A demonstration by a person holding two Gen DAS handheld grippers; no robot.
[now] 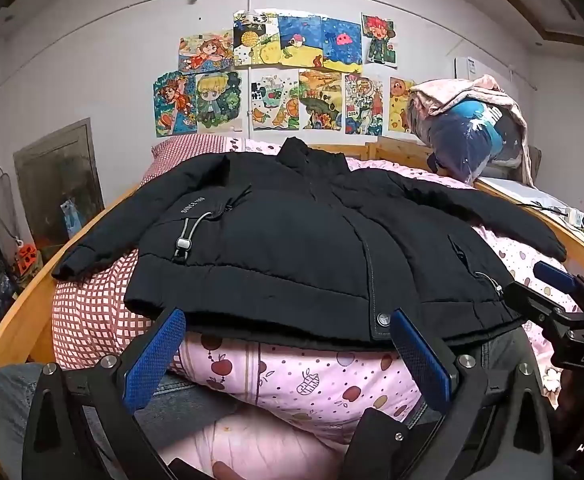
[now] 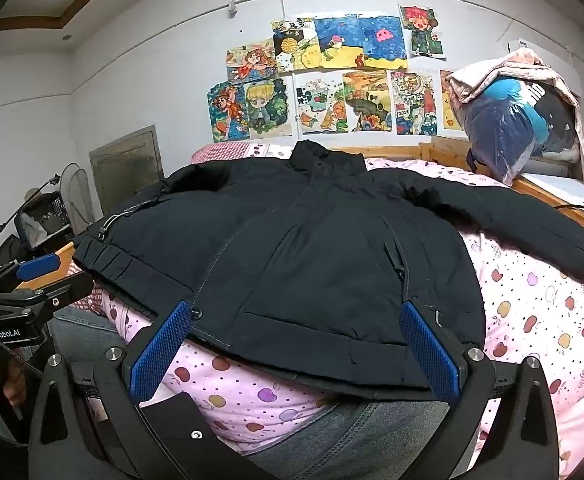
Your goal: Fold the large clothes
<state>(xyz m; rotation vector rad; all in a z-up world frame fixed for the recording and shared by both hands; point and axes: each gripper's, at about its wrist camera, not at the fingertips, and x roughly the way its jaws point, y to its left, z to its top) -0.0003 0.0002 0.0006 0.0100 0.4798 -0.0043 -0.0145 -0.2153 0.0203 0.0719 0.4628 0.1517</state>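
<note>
A wooden bed (image 1: 20, 320) fills most of both views, covered by a pink quilt (image 1: 303, 380) printed with apples and, toward the left side, a red and white checked blanket (image 1: 92, 312), with a wall of bright drawings (image 1: 276, 76) behind the headboard and a bundle of bedding in a plastic bag (image 1: 471, 136) piled at the far right corner. On top of the quilt lies the task's thing, a black padded jacket (image 1: 292, 240), spread flat front-up with the collar pointing to the wall, the hem nearest the cameras and both sleeves stretched out to the sides, the left cuff reaching the bed's edge and the right cuff lying on the quilt. Nothing on it looks folded, so the job seems to be at its very start, with the garment laid out and the first fold still to come. The left gripper (image 1: 288, 356) hovers just in front of the hem with its blue pads spread wide and nothing between them; the right gripper (image 2: 295, 352) sits likewise at the hem on its side, fingers wide apart and holding nothing. The likely next move is to reach out to a sleeve or a side of the body, pinch the thick cloth firmly and carry it across the chest; the padding is bulky and may spring back, so a deep bite on the fabric would help
</note>
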